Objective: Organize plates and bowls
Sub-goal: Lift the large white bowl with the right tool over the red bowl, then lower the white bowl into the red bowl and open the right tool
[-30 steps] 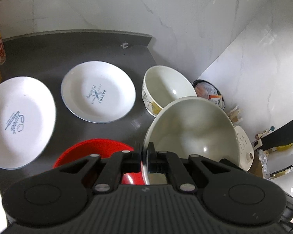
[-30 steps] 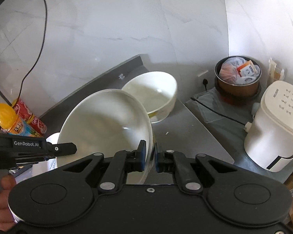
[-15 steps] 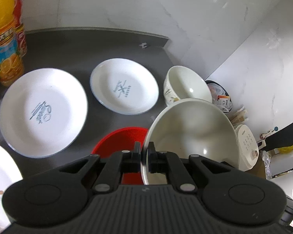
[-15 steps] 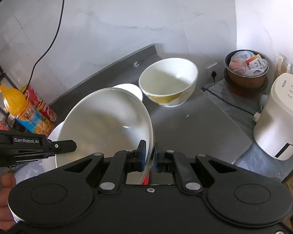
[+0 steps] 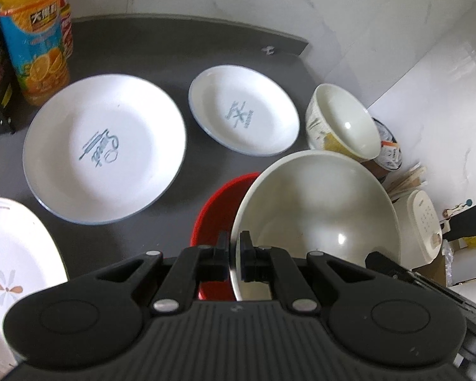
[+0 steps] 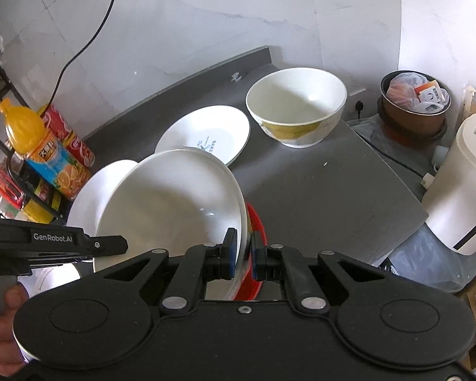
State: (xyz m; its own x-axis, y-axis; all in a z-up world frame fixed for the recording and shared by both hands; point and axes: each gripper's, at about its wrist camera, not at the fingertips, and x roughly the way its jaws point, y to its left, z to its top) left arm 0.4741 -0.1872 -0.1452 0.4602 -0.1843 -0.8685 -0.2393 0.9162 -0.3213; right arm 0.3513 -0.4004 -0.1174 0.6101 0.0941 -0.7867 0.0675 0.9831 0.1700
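Both grippers clamp one large white bowl above the red bowl.

The left gripper (image 5: 234,249) and right gripper (image 6: 242,247) each pinch the rim of the large white bowl (image 6: 171,203), held tilted over the red bowl (image 5: 220,203). Two white plates (image 5: 104,149) and a patterned bowl (image 6: 296,104) rest apart on the grey counter (image 6: 327,187).

Juice bottle (image 5: 35,36), rice cooker (image 6: 463,184), bin (image 6: 414,104)

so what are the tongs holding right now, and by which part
Both tongs, left and right, grip one large white bowl by its rim, on opposite sides, above the red bowl.
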